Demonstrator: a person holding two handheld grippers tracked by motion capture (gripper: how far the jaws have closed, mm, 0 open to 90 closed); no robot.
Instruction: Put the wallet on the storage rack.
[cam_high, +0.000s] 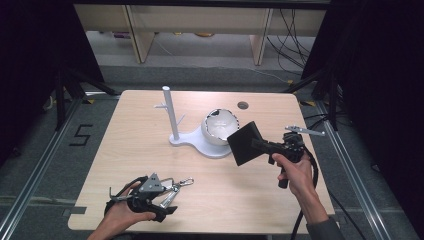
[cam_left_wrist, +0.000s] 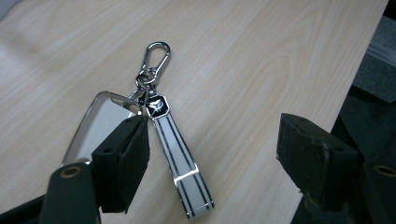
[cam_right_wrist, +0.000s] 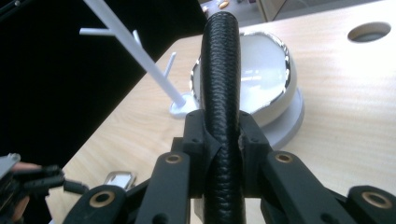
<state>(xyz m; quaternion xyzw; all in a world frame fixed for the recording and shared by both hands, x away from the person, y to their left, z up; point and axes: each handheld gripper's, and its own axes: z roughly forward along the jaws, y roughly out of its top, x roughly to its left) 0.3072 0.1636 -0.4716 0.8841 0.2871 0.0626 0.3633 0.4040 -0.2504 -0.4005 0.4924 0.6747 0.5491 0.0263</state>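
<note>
Left tongs: black body, a grey three-cornered plate on top. Right tongs: black too, thick black cable looping off near the worktop's right edge, grey plate jutting out. Brass-ringed screws show on the black arms. Grey sleeve at the right wrist.

A white stand with pegs and a white bowl sit mid-table, near a round hole
</note>
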